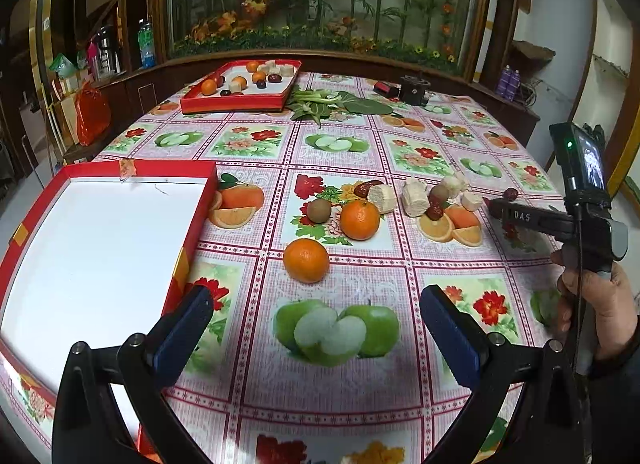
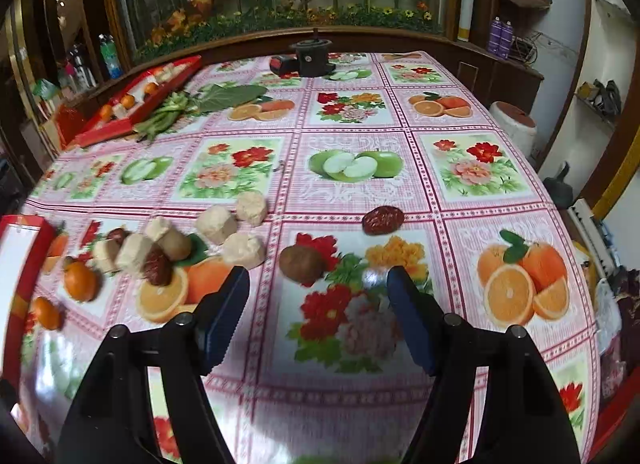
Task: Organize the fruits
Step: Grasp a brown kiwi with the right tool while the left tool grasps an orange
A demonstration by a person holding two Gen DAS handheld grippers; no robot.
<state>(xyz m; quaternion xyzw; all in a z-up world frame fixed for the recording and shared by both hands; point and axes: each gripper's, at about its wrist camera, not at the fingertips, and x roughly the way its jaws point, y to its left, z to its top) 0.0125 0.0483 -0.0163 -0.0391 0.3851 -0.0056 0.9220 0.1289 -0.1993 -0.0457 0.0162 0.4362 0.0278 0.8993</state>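
Note:
My left gripper (image 1: 320, 316) stands open over the tablecloth, with nothing between its fingers. Ahead of it lie two oranges (image 1: 306, 260) (image 1: 360, 220), a kiwi (image 1: 319, 210), red dates (image 1: 366, 188) and several pale chunks (image 1: 414, 196). A red box (image 1: 140, 168) with a bare white inside sits to its left. My right gripper (image 2: 316, 284) is open, and a brown kiwi (image 2: 302, 264) lies just past its fingertips, untouched. A date (image 2: 383, 220) lies further off. The right gripper (image 1: 494, 206) also shows in the left wrist view, beside the pile.
A second red tray (image 1: 236, 104) holding fruit stands at the far side, with leafy greens (image 1: 324, 102) and a black device (image 1: 414, 90) near it. A hand (image 1: 600, 304) holds the right gripper. A white stool (image 2: 514, 126) stands past the table's right edge.

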